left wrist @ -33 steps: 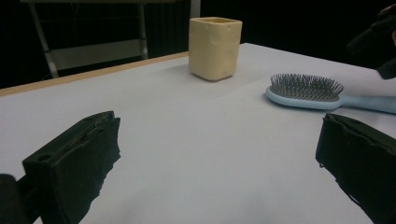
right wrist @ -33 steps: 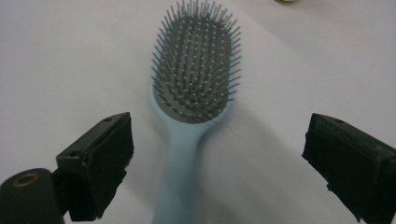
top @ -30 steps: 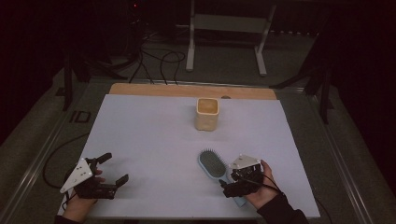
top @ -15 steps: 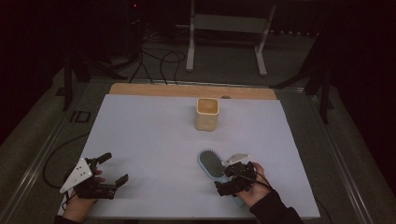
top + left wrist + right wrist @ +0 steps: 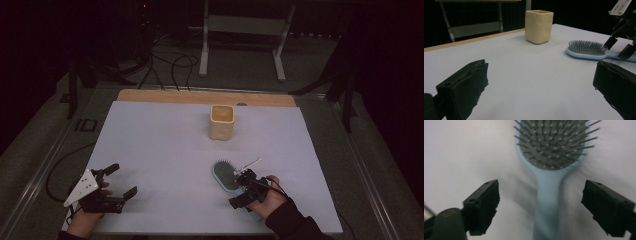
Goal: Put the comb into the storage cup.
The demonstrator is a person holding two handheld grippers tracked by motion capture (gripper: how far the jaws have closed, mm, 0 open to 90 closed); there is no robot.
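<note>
I see right gripper [image 5: 540, 205] straddling the hairbrush [image 5: 549, 182] handle, jaws wide, just been closing, pads not touching. Left gripper [image 5: 541, 92] wide, empty.

Dark room (dim light), cables [image 5: 167, 65] on grey floor [image 5: 240, 82], metal stand [image 5: 245, 30].

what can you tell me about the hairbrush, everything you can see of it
The hairbrush is pale blue and looks like plastic, with an oval head, a grey pad of thin dark bristles with small ball tips, and a straight handle. It lies flat on the white table, bristles up, in front of the cream cup, handle toward the person. The right gripper straddles the handle; its jaws, just closing, stand apart from both sides, so nothing grips it yet.
</note>
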